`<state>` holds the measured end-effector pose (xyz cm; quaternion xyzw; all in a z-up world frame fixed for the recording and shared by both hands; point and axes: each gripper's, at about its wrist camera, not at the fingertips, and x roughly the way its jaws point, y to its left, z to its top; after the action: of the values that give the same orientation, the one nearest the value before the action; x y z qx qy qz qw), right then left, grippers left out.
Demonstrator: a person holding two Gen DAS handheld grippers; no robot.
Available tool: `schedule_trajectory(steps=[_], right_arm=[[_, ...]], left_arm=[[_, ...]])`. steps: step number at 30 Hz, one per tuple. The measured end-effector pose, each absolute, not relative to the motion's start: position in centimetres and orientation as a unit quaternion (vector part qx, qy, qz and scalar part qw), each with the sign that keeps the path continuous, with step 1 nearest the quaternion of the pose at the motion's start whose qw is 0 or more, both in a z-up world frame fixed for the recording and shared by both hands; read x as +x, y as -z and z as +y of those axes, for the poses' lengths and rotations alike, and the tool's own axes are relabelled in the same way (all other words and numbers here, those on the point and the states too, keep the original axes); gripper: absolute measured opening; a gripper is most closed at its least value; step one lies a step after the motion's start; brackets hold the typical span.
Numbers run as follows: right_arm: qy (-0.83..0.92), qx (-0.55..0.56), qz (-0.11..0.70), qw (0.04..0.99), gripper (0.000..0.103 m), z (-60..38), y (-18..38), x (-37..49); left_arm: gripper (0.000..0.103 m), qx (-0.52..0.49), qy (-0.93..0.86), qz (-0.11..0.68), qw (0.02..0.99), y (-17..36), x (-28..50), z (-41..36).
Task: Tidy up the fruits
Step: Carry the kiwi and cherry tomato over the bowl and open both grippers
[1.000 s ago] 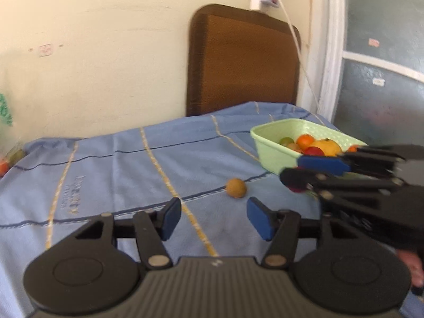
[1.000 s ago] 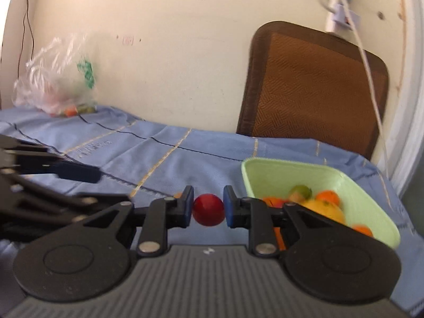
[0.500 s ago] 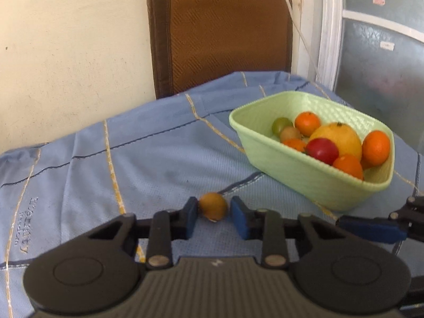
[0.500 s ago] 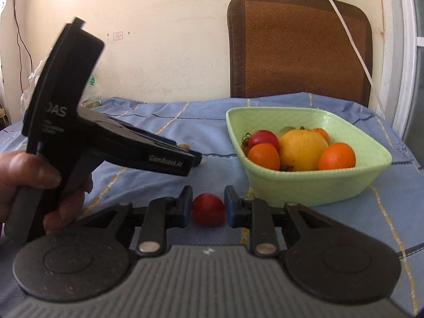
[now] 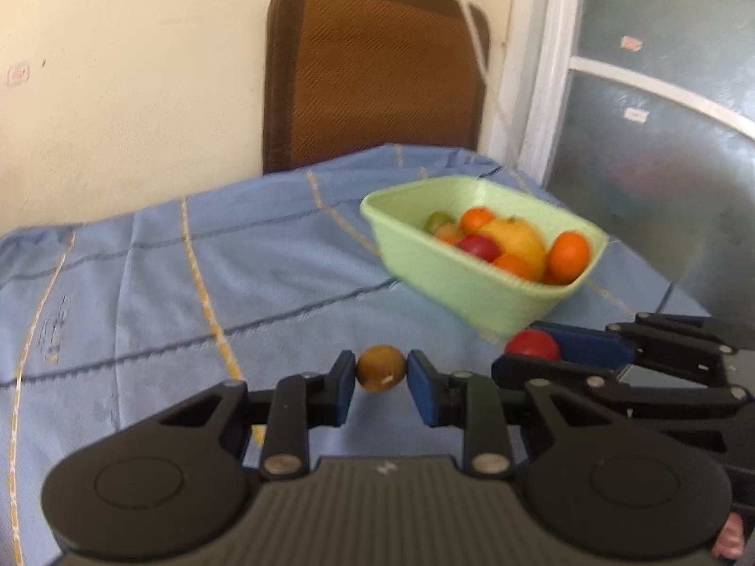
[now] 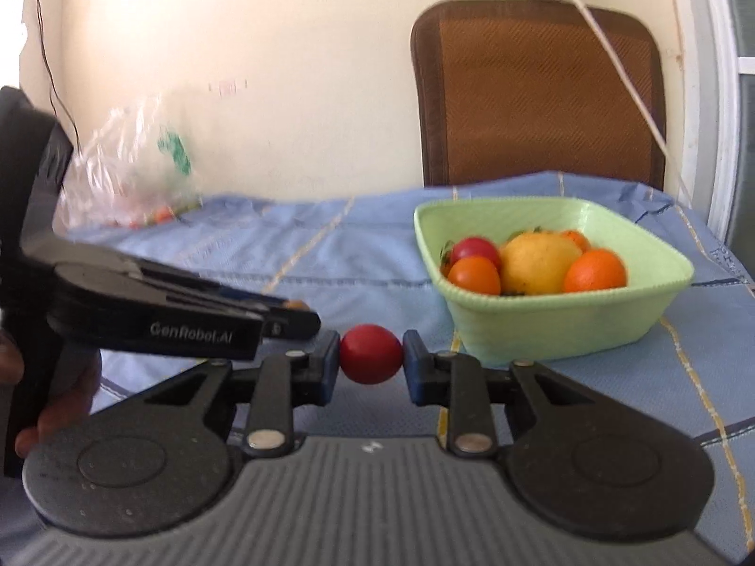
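Left gripper point(image 5: 381, 377) clamped on small brown-orange fruit point(image 5: 380, 368), pinched between blue pads. Right gripper point(image 6: 371, 362) jaws closing, red fruit point(image 6: 371, 353) pressed between pads. Green basket point(image 6: 557, 325) of fruit at 1 o'clock, close beyond, on blue cloth point(image 5: 141, 283).

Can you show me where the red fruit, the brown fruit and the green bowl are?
Red fruit point(image 6: 371, 353), right wrist view, middle of its front.
Brown fruit point(image 5: 381, 368), left wrist view, its centre.
Green bowl point(image 6: 557, 325), right wrist view, outer front wall.
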<state>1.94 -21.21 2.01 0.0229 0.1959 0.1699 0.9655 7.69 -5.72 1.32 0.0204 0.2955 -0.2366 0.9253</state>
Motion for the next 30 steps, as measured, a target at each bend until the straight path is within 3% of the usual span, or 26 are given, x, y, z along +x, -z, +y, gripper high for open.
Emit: schedule_trajectory(steps=[6,17,19,24,30], right_arm=[[-0.092,0.057,0.123,0.986,0.031,-25.1,-3.9,2.4],[-0.056,0.124,0.151,0.979,0.033,-30.8,-3.0,7.9],[-0.052,0.134,0.157,0.977,0.034,-31.1,-2.7,8.2],[-0.041,0.169,0.134,0.976,0.035,-32.4,-3.0,7.2],[-0.03,0.19,0.12,0.974,0.035,-33.0,-3.0,6.6]], left_arm=[[0.025,-0.005,0.283,0.255,0.925,-6.0,9.8,-9.5],[0.028,-0.006,0.303,0.301,0.904,-4.8,17.6,-17.2],[0.028,-0.022,0.305,0.305,0.902,-4.8,17.8,-16.8],[0.042,-0.029,0.303,0.262,0.916,-5.8,14.8,-12.8],[0.042,0.019,0.287,0.259,0.922,-3.8,10.3,-9.2]])
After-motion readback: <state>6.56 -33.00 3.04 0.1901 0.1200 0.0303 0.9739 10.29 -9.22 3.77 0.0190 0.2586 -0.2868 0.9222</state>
